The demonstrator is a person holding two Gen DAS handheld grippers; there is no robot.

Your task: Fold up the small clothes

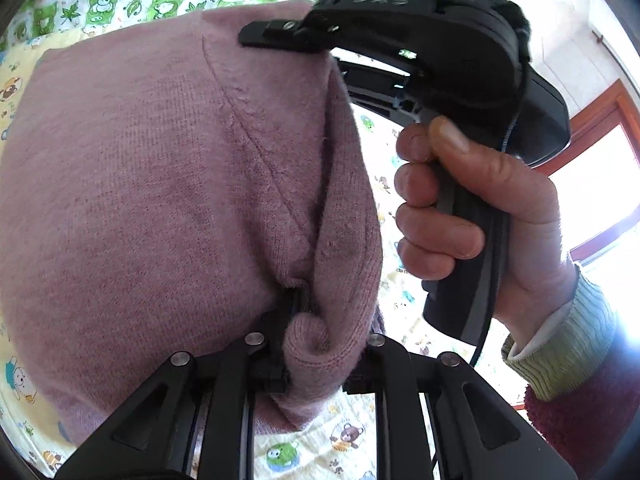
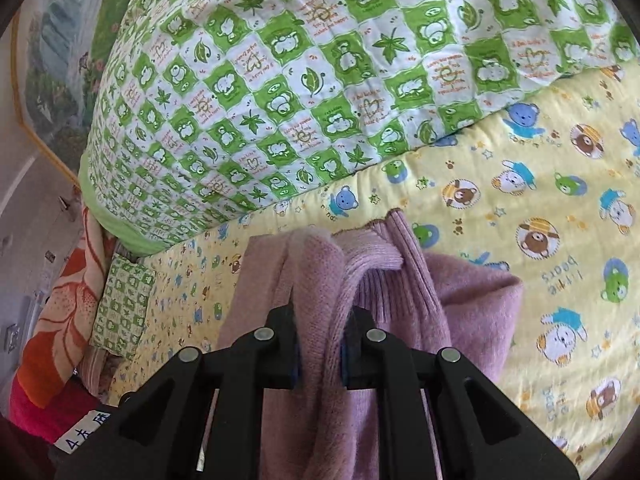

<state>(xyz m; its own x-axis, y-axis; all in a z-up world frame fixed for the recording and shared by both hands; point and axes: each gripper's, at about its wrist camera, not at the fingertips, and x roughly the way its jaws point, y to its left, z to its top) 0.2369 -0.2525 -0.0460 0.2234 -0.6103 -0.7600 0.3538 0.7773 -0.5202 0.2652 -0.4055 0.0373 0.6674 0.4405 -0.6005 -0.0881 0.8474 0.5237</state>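
A small mauve knitted sweater [image 1: 160, 184] hangs between both grippers above the bed. My left gripper [image 1: 308, 336] is shut on a bunched edge of the sweater, which fills most of the left wrist view. My right gripper [image 2: 320, 344] is shut on another bunched part of the sweater [image 2: 460, 304], with ribbed knit showing between its fingers. The right gripper [image 1: 420, 40] also shows in the left wrist view, held by a hand [image 1: 480, 200] at the sweater's far edge. The fingertips of both grippers are hidden by the fabric.
A yellow sheet with cartoon bears [image 2: 540, 200] covers the bed under the sweater. A green-and-white checked quilt [image 2: 320, 60] lies bunched at the far side. An orange floral blanket [image 2: 60, 300] hangs at the left. A window with a wooden frame [image 1: 600, 160] is at the right.
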